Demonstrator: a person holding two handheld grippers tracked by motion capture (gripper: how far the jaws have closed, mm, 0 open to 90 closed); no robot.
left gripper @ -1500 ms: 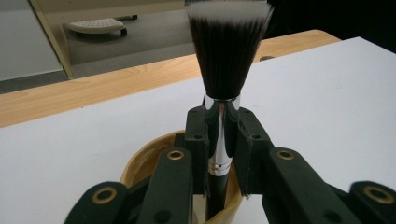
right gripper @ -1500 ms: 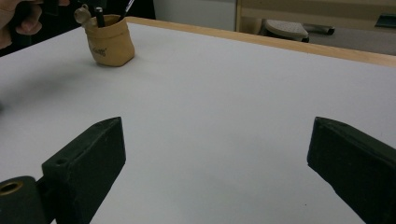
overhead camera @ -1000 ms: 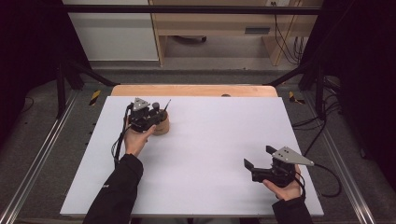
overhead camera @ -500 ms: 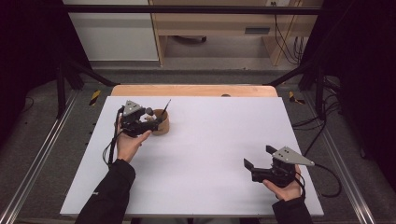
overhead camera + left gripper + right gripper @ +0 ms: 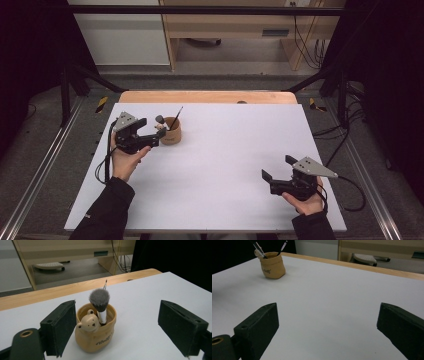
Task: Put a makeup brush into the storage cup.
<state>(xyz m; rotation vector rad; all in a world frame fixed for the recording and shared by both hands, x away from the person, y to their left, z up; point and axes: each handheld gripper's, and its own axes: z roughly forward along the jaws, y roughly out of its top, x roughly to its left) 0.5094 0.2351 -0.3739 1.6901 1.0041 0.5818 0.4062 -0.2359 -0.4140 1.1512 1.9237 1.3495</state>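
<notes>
Left gripper view looks straight at a tan pot shaped like a small sack, with a bear's head on its rim facing the camera. One makeup brush stands in it, long axis nearly upright, grey bristles up and handle down inside the pot. Behind it a second, thin brush rises too, tipped away from the pot's front. That makes two brushes and one pot. Dark script runs across the pot's front, too small to read.

The left gripper sits just beside the pot on its left in the high view. Its fingers have just been opening and now stand wide, with the pot between them but the pads clear of it. The brush is free of them.

The pot stands on the white tabletop toward its far left part. The right gripper rests well apart from the pot, at the near right, fingers spread wide around bare tabletop.
</notes>
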